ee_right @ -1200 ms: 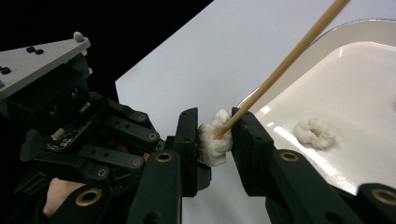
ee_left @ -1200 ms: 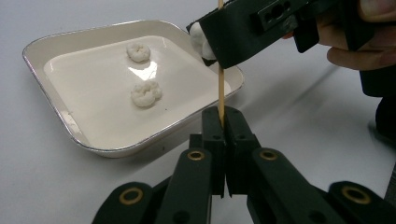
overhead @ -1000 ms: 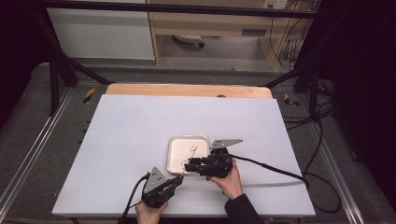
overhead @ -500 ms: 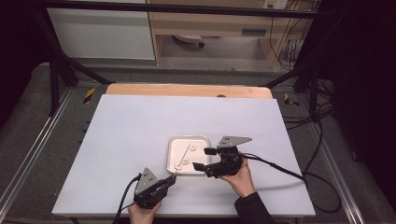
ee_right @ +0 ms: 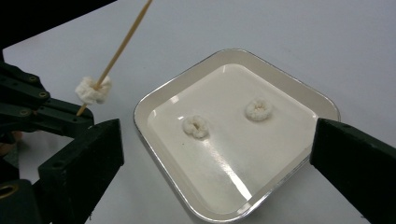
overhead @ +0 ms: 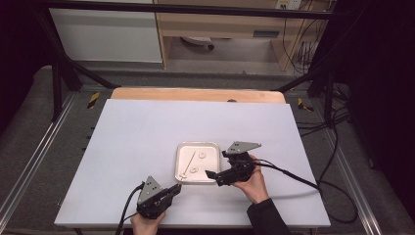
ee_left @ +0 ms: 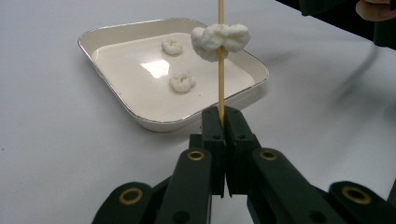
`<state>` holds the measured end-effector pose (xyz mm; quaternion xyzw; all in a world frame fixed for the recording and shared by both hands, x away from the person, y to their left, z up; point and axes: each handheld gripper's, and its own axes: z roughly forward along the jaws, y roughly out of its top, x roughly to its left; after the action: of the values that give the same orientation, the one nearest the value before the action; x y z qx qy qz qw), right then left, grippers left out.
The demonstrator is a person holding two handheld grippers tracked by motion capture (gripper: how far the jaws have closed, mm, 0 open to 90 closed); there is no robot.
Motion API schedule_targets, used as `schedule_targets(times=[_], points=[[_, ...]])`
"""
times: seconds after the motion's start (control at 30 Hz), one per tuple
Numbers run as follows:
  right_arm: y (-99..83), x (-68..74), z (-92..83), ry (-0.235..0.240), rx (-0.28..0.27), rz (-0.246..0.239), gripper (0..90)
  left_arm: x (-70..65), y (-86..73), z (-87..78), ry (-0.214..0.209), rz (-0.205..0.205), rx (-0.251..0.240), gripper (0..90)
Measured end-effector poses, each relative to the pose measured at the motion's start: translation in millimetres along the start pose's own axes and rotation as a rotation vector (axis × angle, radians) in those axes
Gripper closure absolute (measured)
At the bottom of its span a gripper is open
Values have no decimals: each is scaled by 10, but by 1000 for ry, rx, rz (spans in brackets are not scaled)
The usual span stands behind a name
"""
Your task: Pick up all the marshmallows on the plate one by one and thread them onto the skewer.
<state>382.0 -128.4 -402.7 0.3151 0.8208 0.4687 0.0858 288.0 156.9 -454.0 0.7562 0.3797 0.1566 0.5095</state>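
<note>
While the left gripper [ee_left: 223,122] pinches the near end of a thin wooden skewer [ee_left: 221,74] with one white puffy piece [ee_left: 219,39] threaded on it, the right gripper [overhead: 219,166] has just been opening and now stands spread wide with nothing between its jaws, at the right edge of the tray [overhead: 213,147]. Two more pieces [ee_right: 196,126] lie loose in the tray. Grabbed too hard, one would likely crush; the tray's slick floor may let it slide away. The skewer, held only at its end, could tilt as a piece is pushed on.

A white table [overhead: 147,142] meets a wooden board [overhead: 195,94]; dark cables [overhead: 337,147] hang right.
</note>
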Motion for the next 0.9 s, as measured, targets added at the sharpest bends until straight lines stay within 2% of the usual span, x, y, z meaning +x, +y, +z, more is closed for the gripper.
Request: schedule_targets(times=[0.4, 0.63, 0.9], points=[[84, -139, 130, -47, -3, 14, 8, 27, -3, -16, 1, -5, 2, 880], [117, -228, 244, -87, 22, 21, 8, 41, -4, -10, 2, -6, 6, 880], [207, -281, 378, -109, 40, 15, 20, 48, -3, -21, 1, -9, 2, 880]])
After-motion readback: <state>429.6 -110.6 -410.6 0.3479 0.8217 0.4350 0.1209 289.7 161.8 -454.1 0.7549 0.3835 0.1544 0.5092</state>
